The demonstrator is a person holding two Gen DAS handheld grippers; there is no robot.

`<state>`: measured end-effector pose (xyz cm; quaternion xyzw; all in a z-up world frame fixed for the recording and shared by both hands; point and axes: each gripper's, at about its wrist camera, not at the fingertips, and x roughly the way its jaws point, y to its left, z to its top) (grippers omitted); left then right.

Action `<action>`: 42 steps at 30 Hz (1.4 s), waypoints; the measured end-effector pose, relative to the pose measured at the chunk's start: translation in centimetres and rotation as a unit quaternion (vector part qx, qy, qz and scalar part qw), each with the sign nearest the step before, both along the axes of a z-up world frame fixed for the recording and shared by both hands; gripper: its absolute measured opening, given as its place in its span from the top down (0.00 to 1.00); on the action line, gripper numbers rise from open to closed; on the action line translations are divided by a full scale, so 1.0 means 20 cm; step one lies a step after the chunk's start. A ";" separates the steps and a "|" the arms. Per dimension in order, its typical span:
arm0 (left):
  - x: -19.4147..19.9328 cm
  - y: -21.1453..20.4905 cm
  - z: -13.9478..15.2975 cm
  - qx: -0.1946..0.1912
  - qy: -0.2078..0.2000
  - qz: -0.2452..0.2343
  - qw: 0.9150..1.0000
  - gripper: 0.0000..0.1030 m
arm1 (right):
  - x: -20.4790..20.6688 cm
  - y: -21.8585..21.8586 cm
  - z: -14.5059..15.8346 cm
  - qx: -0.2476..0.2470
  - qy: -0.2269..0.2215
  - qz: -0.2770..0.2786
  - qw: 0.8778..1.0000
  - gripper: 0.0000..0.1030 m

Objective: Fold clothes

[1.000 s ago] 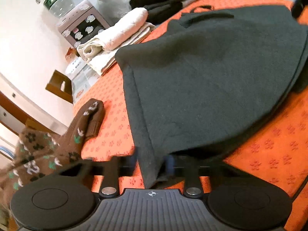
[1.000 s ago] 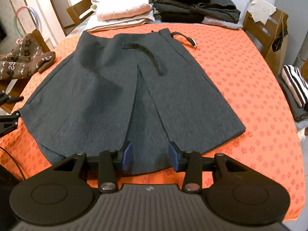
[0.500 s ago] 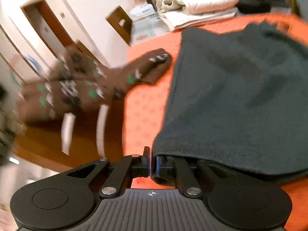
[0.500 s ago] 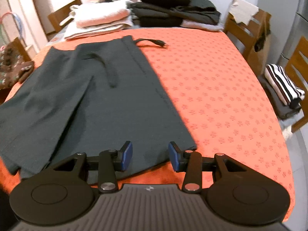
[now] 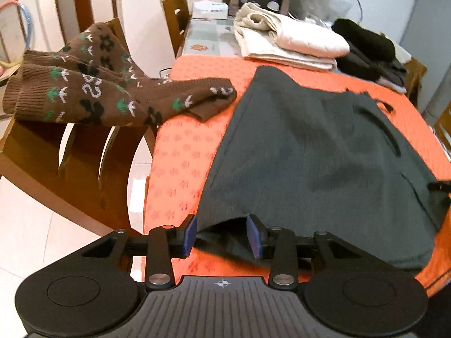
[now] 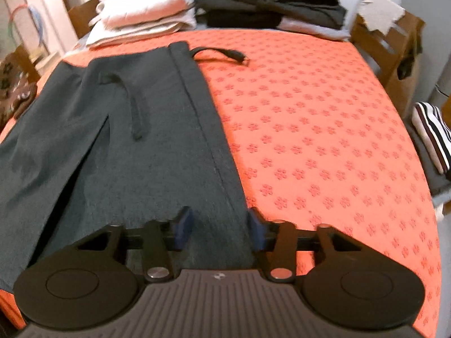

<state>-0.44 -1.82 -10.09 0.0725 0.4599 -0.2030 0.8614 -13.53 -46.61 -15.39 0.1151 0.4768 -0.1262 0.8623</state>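
A dark grey skirt [image 5: 315, 152] lies spread on the orange tablecloth [image 5: 180, 152]; it also shows in the right wrist view [image 6: 141, 152], with a dark belt strap [image 6: 217, 53] trailing from its far end. My left gripper [image 5: 221, 233] is open, its blue pads either side of the skirt's near left corner, whose top layer is lifted a little. My right gripper [image 6: 217, 225] is open over the skirt's near right edge, pads apart with the fabric between and below them.
A brown patterned sweater [image 5: 93, 90] hangs over a wooden chair [image 5: 56, 169] at the table's left edge. Folded white clothes [image 5: 287, 39] and dark clothes [image 6: 267, 8] are stacked at the far end. A striped garment [image 6: 431, 135] lies off the right side. The orange cloth [image 6: 324, 140] spreads to the right.
My left gripper was shut on the skirt's left corner half a second ago and is now open. My right gripper has moved toward the skirt's near right edge, staying open.
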 end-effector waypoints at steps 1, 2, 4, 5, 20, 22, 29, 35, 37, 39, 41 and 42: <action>0.01 -0.01 0.00 0.002 -0.002 0.005 1.000 0.59 | 0.00 -0.01 0.01 0.009 0.000 0.001 1.000 0.92; 0.01 -0.03 0.00 0.004 -0.005 0.009 1.000 0.59 | 0.00 -0.02 0.04 0.020 -0.005 -0.006 1.000 0.93; 0.02 -0.05 0.01 0.004 -0.010 0.021 1.000 0.59 | -0.02 -0.03 0.10 0.018 -0.013 -0.026 0.999 0.93; 0.02 -0.05 0.02 0.002 -0.014 0.025 1.000 0.59 | -0.04 -0.04 0.12 0.015 -0.012 -0.038 0.999 0.93; 0.25 -0.19 0.14 -0.035 -0.057 0.002 0.998 0.44 | 0.10 -0.18 0.25 0.010 -0.056 -0.030 0.998 0.59; 0.31 -0.25 0.10 -0.029 -0.055 0.007 0.998 0.44 | 0.21 -0.21 0.27 0.020 -0.069 -0.015 0.997 0.57; 0.50 -0.53 -0.08 -0.003 -0.056 -0.006 0.998 0.44 | 0.57 -0.24 0.22 0.035 -0.088 0.043 0.995 0.50; 0.61 -0.69 -0.17 0.012 -0.059 -0.018 0.998 0.49 | 0.82 -0.23 0.15 0.036 -0.086 0.072 0.993 0.43; 0.64 -0.73 -0.19 0.016 -0.060 -0.022 0.998 0.52 | 0.88 -0.22 0.13 0.033 -0.085 0.082 0.992 0.42; 0.67 -0.76 -0.21 0.020 -0.057 -0.025 0.998 0.53 | 0.95 -0.22 0.10 0.028 -0.080 0.092 0.992 0.36; 0.70 -0.80 -0.24 0.027 -0.056 -0.027 0.998 0.53 | 1.00 -0.22 0.07 0.018 -0.072 0.097 0.992 0.36; 0.71 -0.81 -0.25 0.032 -0.056 -0.028 0.997 0.53 | 1.02 -0.22 0.05 0.015 -0.065 0.101 0.993 0.36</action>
